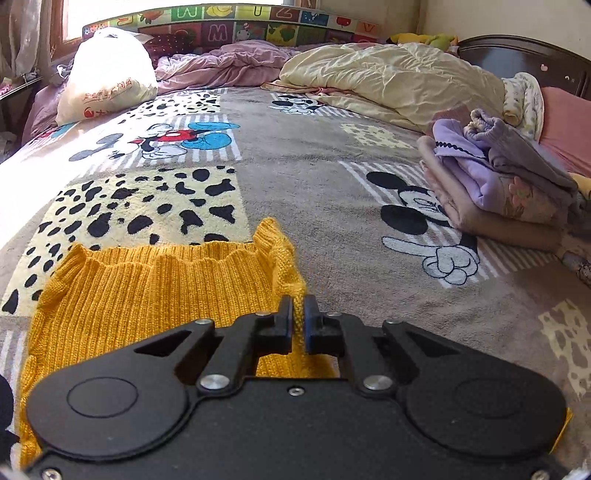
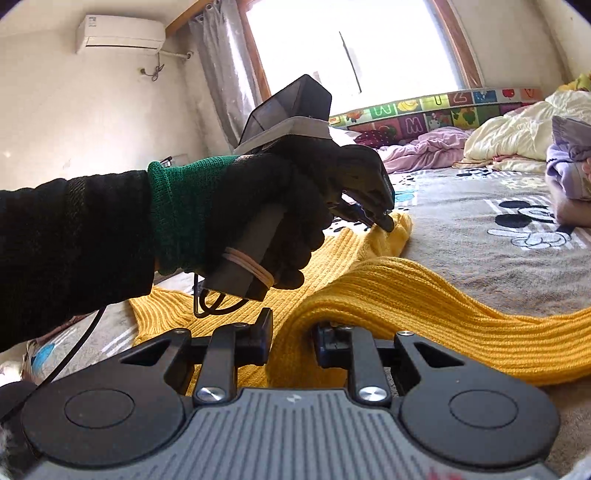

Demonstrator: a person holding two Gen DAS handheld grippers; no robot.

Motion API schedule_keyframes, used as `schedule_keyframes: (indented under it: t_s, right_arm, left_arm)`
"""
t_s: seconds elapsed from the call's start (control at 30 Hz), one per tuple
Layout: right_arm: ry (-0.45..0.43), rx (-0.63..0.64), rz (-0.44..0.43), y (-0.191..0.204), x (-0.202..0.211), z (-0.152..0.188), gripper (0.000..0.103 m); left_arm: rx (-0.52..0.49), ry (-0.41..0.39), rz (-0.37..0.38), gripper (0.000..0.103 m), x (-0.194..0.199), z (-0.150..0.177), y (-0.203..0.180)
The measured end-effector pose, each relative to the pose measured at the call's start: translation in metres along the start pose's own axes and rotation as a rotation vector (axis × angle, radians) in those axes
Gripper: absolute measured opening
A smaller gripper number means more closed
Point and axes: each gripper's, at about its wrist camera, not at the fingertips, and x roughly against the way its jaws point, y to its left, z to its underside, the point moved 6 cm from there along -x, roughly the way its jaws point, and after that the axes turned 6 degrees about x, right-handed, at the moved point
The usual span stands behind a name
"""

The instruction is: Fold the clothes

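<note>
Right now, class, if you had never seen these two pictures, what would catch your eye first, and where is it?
The bright yellow knit sweater in the foreground, lying on a cartoon-mouse blanket. The left gripper pinches its edge, and the right gripper stands around a thick fold. A stack of folded clothes sits at the right.

Ahead of you a bed (image 1: 314, 177) under a cartoon-mouse blanket (image 1: 295, 147) runs to a bright window (image 2: 351, 48) with grey curtains (image 2: 218, 62), an alphabet play mat (image 1: 236, 22) propped along its far edge, a dark wooden headboard (image 1: 535, 59) far right, and an air conditioner (image 2: 120, 33) on the cream wall (image 2: 92, 110).
</note>
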Motion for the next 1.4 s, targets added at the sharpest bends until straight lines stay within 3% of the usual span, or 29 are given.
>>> schedule_keyframes:
  t_s: [0.13, 0.33, 0.47, 0.53, 0.57, 0.8, 1.0, 1.03, 1.1, 1.17, 1.23, 1.4]
  right_arm:
    - [0.067, 0.088, -0.036, 0.022, -0.014, 0.005, 0.024]
    - [0.17, 0.102, -0.083, 0.031, -0.033, 0.016, 0.032]
    - [0.175, 0.091, -0.096, 0.034, -0.026, 0.012, 0.049]
    - [0.163, 0.111, -0.098, 0.037, -0.015, 0.009, 0.06]
    - [0.161, 0.13, -0.097, 0.039, -0.009, 0.01, 0.064]
    - [0.191, 0.143, -0.078, 0.04, 0.039, 0.021, 0.066]
    - [0.171, 0.191, -0.055, 0.041, 0.026, 0.021, 0.066]
    - [0.18, 0.218, -0.06, 0.046, 0.02, 0.023, 0.067]
    - [0.227, 0.274, -0.078, 0.054, 0.007, 0.031, 0.077]
    - [0.239, 0.348, -0.064, 0.063, 0.001, 0.039, 0.082]
    - [0.242, 0.37, -0.062, 0.067, 0.002, 0.04, 0.082]
    - [0.213, 0.332, -0.058, 0.061, 0.017, 0.033, 0.08]
  left_arm:
    - [0.025, 0.012, -0.007, 0.004, -0.006, 0.008, 0.021]
    - [0.035, 0.043, -0.003, 0.004, -0.022, 0.021, 0.04]
    - [0.044, 0.042, 0.005, 0.006, -0.016, 0.02, 0.043]
    - [0.05, 0.029, -0.002, 0.022, -0.004, 0.02, 0.045]
    - [0.053, 0.022, -0.005, 0.025, 0.002, 0.019, 0.047]
    - [-0.026, -0.065, 0.004, 0.026, 0.089, 0.053, 0.033]
    - [-0.018, -0.083, 0.095, 0.026, 0.152, 0.094, 0.015]
    - [-0.025, -0.077, 0.108, 0.026, 0.155, 0.099, 0.013]
    - [-0.043, -0.062, 0.133, 0.026, 0.158, 0.109, 0.007]
    - [-0.112, -0.004, 0.132, 0.026, 0.143, 0.124, 0.004]
    - [-0.152, 0.054, 0.089, 0.028, 0.127, 0.135, 0.009]
    - [-0.179, 0.066, 0.057, 0.028, 0.123, 0.144, 0.019]
